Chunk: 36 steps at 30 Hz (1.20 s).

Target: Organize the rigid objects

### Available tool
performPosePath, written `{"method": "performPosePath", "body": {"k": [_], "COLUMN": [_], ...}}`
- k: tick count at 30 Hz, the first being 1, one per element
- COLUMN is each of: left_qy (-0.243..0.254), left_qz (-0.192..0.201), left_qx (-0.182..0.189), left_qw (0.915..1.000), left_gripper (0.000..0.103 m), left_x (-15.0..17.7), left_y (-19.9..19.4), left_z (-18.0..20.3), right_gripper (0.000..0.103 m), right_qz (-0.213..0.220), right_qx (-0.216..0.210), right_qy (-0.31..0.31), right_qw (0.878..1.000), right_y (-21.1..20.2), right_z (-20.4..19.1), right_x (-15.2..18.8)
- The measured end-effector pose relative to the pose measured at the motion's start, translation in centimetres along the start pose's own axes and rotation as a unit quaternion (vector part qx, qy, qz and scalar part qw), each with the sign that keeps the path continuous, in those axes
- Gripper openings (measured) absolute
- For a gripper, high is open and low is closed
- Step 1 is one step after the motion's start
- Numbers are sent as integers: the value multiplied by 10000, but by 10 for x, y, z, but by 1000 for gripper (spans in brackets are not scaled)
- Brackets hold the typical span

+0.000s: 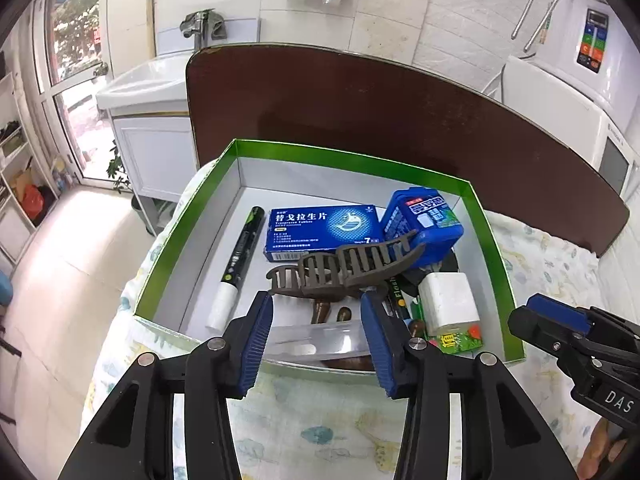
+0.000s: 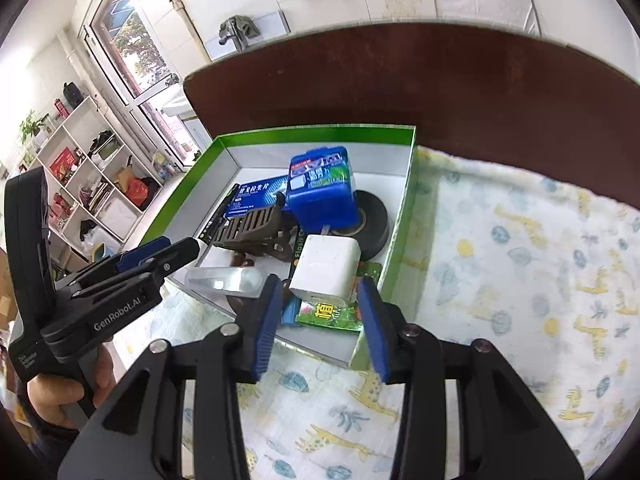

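A green-rimmed white box (image 1: 496, 240) (image 2: 404, 216) sits on the patterned bedsheet. It holds a brown hair claw (image 1: 340, 272) (image 2: 256, 230), a blue medicine box (image 1: 320, 230), a blue bottle (image 1: 424, 226) (image 2: 322, 192), a black-and-white marker (image 1: 236, 268), a white charger cube (image 1: 450, 298) (image 2: 326, 266), a black tape roll (image 2: 374, 220), a green packet (image 2: 328, 314) and a clear plastic piece (image 1: 316, 340) (image 2: 226, 280). My left gripper (image 1: 318, 340) is open and empty just in front of the claw. My right gripper (image 2: 320, 320) is open and empty near the charger.
A dark brown headboard (image 1: 400, 120) stands behind the box. The sheet (image 2: 520, 280) spreads to the right. A white sink cabinet (image 1: 152, 148) and shelves (image 2: 88, 184) lie at the left, a white appliance (image 1: 592, 80) at the right.
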State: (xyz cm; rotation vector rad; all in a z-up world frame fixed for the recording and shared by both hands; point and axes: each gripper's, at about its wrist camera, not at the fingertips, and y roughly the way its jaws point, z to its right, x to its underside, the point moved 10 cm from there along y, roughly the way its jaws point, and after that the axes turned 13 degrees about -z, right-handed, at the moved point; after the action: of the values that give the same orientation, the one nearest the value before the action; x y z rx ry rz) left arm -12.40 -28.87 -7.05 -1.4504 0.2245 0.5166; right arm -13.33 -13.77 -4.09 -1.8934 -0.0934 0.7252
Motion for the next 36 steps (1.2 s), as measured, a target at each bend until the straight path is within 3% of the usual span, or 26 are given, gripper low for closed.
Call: {"method": "performPosePath", "body": {"k": [10, 13, 15, 19, 22, 36], "left_qy": [446, 549, 665, 866, 859, 646], "left_qz": [381, 410, 480, 596, 596, 536], "left_qx": [-371, -424, -543, -667, -588, -644], "left_qw": [9976, 9967, 9951, 9922, 9928, 9944], "left_gripper": [61, 69, 70, 73, 80, 80], "left_x": [12, 18, 22, 31, 38, 54], "left_y": [-31, -36, -39, -48, -50, -51], "left_z": [28, 33, 37, 45, 47, 30], "right_gripper": [49, 59, 74, 81, 93, 94], "right_qz": [460, 585, 656, 752, 797, 803], "right_qx": [436, 598, 698, 798, 813, 966], "right_qy": [-20, 69, 115, 212, 267, 441], "right_qw": [9980, 9965, 9953, 9937, 9931, 9911], "right_y": [-31, -39, -45, -53, -58, -60], "right_z": [-1, 3, 5, 4, 4, -2], "right_x": [17, 23, 28, 37, 43, 62]}}
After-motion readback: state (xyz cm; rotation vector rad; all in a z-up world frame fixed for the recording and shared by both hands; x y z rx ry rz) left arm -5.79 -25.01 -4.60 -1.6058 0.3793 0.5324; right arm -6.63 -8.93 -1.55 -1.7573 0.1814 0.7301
